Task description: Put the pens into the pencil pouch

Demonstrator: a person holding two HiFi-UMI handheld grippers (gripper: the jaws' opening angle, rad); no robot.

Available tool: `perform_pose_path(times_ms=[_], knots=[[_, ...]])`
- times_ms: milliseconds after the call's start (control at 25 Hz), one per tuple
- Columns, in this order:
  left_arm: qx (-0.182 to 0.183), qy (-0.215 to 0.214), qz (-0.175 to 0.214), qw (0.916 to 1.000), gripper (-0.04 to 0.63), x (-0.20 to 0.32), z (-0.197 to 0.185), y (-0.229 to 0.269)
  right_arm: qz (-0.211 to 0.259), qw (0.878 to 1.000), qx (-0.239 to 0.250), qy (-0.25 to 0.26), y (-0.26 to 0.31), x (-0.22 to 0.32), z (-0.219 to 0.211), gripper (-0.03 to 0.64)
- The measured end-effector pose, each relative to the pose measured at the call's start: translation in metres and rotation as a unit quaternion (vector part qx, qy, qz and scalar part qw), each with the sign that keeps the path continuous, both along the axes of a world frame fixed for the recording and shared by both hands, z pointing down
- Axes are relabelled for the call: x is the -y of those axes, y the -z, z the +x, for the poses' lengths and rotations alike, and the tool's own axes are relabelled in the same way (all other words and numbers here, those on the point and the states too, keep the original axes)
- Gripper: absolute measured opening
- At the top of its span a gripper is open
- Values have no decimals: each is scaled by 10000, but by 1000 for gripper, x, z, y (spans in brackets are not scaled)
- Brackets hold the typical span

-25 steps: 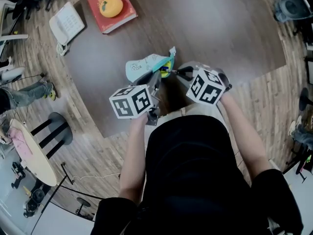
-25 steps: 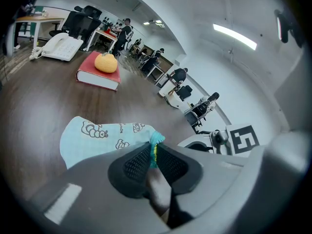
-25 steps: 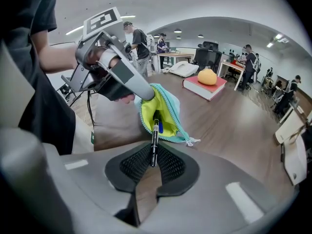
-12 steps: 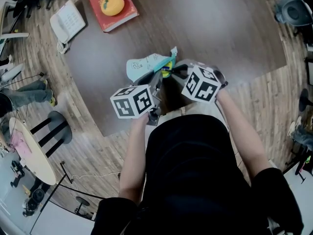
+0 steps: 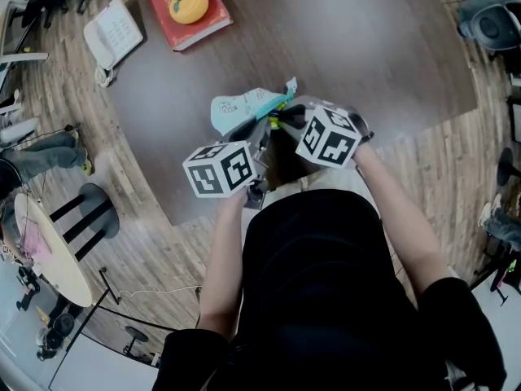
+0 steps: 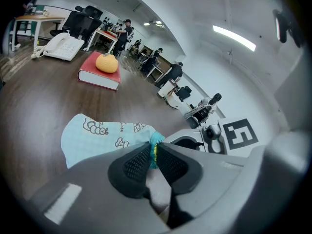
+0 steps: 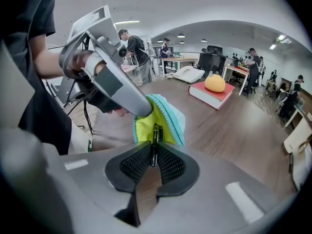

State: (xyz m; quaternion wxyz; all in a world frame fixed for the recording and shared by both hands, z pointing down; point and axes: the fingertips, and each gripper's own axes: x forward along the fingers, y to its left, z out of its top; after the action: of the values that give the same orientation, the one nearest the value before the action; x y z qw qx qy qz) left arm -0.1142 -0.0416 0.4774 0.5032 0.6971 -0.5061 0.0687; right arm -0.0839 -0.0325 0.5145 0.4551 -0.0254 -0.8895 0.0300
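The pencil pouch (image 5: 240,109) is light blue with cartoon prints and a yellow-green lining; it lies on the dark brown table near the front edge. My left gripper (image 6: 153,156) is shut on the pouch's (image 6: 105,135) teal zip edge and holds its mouth up. My right gripper (image 7: 153,155) is shut on a black pen (image 7: 155,143), whose tip points into the pouch's (image 7: 161,121) open yellow-green mouth. In the head view both marker cubes sit close together just below the pouch, the right gripper (image 5: 286,119) at its opening.
A red book (image 5: 186,10) with an orange on it lies at the table's far left, a white telephone (image 5: 111,39) beside it. The table (image 5: 366,55) stretches wide to the right. Chairs and a small round table stand on the floor at left.
My right gripper has shifted a little to the left, toward the pouch's mouth, with the pen in it. The left gripper and pouch have stayed put.
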Motion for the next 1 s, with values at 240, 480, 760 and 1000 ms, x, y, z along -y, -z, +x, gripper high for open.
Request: perform_pose_path(times_ms=[240, 480, 760, 1000], knots=[[-7, -10, -9, 10000, 34, -3, -1, 1, -66, 9999, 83, 65, -3, -4, -10, 48], [-1, -9, -5, 10000, 34, -4, 0, 1, -88, 9998, 125, 98, -5, -7, -13, 48], [-5, -16, -8, 10000, 34, -4, -3, 1, -37, 9998, 156, 140, -5, -7, -18, 48], [-16, -28, -14, 10000, 34, -3, -3, 1, -113, 9996, 177, 169, -5, -9, -16, 48]])
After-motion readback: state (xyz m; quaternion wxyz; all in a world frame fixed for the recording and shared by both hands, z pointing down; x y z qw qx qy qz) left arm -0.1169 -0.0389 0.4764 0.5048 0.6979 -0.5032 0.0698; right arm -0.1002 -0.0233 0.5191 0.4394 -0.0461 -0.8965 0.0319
